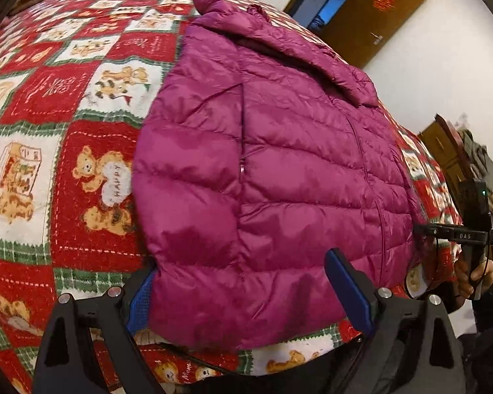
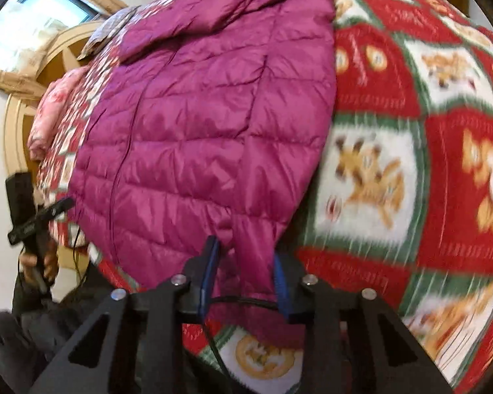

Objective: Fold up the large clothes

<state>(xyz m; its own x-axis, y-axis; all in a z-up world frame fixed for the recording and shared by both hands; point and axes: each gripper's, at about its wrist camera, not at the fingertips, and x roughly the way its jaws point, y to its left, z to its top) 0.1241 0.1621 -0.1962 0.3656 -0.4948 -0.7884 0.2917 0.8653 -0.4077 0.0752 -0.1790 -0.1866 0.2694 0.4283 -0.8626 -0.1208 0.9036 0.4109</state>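
Blue-padded, the right gripper pinches the hem of the magenta puffer jacket at its near corner; the left gripper stands wide, straddling the opposite hem corner. The jacket lies flat on the bear-print quilt. Slippery padding may slide from so shallow a pinch.

Only a few bits are readable. On the bedspread at about 8 o'clock in the left wrist view, a teddy bear patch has "HAPPY" stitched across the white tummy. Over at 3 o'clock, the black crossbar of the other handheld gripper says "DAS". The brown door at 1 o'clock carries a red emblem, too small to read.
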